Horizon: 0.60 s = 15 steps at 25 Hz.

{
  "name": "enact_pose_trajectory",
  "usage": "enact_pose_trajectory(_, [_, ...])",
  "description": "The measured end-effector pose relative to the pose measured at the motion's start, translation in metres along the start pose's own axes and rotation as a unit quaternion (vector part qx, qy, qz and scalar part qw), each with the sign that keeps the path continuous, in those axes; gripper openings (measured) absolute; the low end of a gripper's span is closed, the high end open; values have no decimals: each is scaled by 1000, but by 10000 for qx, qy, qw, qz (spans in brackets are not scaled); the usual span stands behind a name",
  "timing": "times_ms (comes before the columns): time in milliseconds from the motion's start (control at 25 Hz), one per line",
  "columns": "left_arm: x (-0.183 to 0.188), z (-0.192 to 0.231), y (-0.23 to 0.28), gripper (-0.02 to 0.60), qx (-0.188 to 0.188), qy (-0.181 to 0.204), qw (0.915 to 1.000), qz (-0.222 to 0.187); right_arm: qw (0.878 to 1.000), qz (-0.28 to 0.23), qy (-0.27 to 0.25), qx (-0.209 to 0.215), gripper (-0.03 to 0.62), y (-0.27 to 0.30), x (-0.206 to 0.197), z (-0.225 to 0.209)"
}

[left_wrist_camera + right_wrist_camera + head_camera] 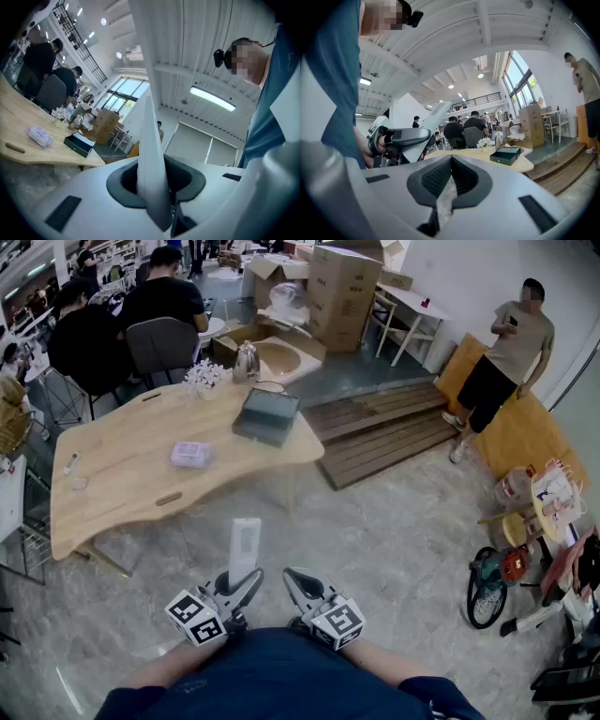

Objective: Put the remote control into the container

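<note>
— Busy open room, pale wooden desk [122,474] ahead. How far along are you?
— Your left tool [240,585] is clamped on the remote control [245,545], held upright, well short of the desk. Your right tool [298,583] is closed and empty.
— What's left?
— Pickup looks done. You still have to carry it to the dark container [267,416] on the desk and release it.

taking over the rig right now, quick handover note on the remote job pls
Left gripper: jaws shut on the remote control, which sticks out past them, over the floor.
Right gripper: jaws together, nothing in them.
Container: dark box at the right end of the wooden table, ahead, well clear of both grippers.
Done: remote is in hand.
Left: carry it to the table, place it in the container, let go.
</note>
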<state>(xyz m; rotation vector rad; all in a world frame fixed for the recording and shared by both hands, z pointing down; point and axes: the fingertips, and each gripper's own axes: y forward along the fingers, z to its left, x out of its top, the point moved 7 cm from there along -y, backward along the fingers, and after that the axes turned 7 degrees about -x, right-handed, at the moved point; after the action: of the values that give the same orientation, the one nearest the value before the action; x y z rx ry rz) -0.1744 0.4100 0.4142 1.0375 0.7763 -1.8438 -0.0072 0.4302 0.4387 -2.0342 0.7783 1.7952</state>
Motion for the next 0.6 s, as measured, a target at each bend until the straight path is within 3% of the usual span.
enact_pose_trajectory(600, [-3, 13, 24, 107, 85, -37, 9999, -39, 9999, 22, 88, 108, 18, 7, -4, -27])
